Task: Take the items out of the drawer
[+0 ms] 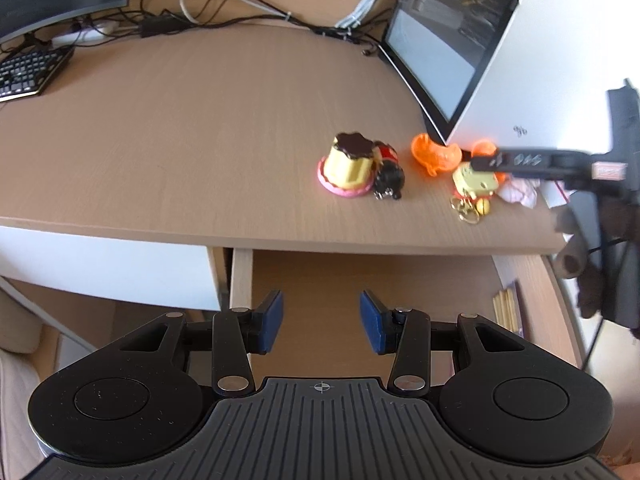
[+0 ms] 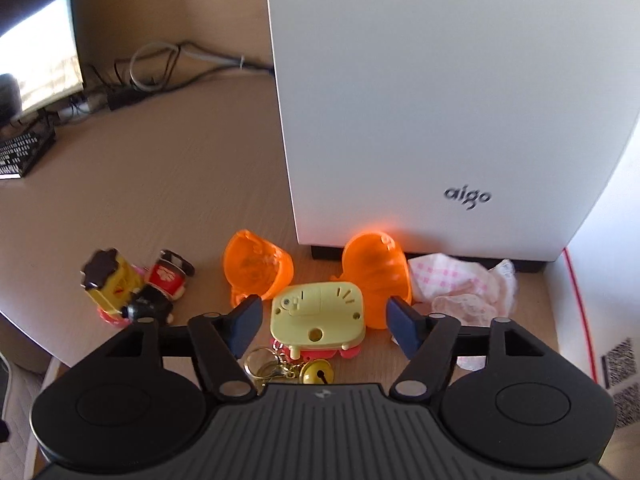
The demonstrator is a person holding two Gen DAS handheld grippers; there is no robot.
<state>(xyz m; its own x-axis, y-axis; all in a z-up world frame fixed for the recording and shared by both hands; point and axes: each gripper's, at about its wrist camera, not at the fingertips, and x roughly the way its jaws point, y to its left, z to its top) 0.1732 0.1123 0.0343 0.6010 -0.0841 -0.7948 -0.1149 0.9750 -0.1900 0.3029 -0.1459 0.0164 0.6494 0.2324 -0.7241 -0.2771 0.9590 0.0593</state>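
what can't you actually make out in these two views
- Drawer interior, left wrist view: hidden by the desk edge and the left gripper.
- Right gripper, left wrist view: motion-blurred.
- Pink cloth, right wrist view: partly hidden behind the right gripper's finger.
- Keyring: partly covered by gripper body.

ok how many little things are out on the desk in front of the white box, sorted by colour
Orange: 2, the left capsule half and the right capsule half
Yellow: 2, the pudding toy and the keychain toy
Red and black: 1, the figure
Pink: 1, the cloth
Total: 6
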